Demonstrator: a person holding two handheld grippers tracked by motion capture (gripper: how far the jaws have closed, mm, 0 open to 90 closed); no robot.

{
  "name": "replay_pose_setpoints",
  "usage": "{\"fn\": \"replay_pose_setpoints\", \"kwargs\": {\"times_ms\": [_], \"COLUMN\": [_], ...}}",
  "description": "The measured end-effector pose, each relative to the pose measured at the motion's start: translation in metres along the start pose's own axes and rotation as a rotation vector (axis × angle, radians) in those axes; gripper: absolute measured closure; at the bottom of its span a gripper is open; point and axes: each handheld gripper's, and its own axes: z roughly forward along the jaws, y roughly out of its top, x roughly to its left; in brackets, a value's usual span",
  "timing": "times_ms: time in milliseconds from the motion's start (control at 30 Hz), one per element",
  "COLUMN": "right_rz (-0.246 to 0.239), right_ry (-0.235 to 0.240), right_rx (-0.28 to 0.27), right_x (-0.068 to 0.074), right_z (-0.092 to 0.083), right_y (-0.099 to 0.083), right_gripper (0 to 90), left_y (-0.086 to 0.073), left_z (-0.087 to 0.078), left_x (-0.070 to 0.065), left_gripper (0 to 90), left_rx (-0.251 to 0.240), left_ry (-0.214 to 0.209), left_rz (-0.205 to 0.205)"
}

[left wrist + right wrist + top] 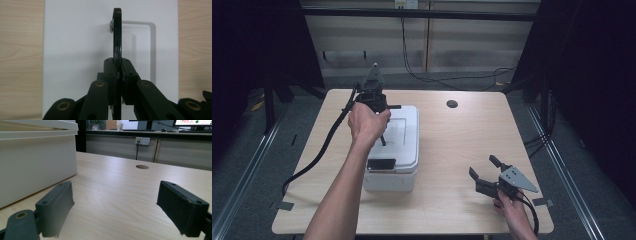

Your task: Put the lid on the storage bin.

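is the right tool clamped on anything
No, the right tool is open, its two black jaws standing wide apart over bare table with nothing between them.

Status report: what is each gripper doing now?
Left gripper shut on black handle, standing up over white box. Right gripper open, beside box. Nothing in between.

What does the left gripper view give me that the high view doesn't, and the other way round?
Left gripper view alone: close detail of the left tongs shut on the thin black handle standing upright from the white plastic box's lid, with the silver rivet at its pivot.

High view alone: the right tongs open, off to the box's right over the light wooden table, and the round hole.

Both: box, table, left tongs.
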Motion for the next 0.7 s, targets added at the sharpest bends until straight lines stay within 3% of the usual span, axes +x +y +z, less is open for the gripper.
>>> {"fn": "replay_pose_setpoints", "kwargs": {"times_ms": [133, 233, 400, 700], "right_rz": [0.0, 0.005, 0.0, 0.004], "right_ry": [0.001, 0.003, 0.001, 0.003], "right_rx": [0.001, 0.002, 0.002, 0.005], "right_x": [-0.0003, -0.0001, -0.0001, -0.0004], "right_z": [0.0001, 0.0003, 0.0002, 0.0005], "right_y": [0.0, 0.0, 0.0001, 0.0], "right_gripper": [12.6, 12.6, 12.6, 12.6], "left_y": [-0.0005, -0.0019, -0.003, -0.0054], "left_z": [-0.001, -0.0019, -0.0007, 0.0046], "left_x": [-0.0011, -0.002, -0.0032, -0.007], "left_gripper": [84.8, 84.8, 84.8, 84.4], "left_rx": [-0.016, -0.004, -0.03, -0.01], "left_ry": [0.016, 0.004, -0.003, 0.006], "left_rz": [-0.006, 0.002, 0.015, 0.046]}}
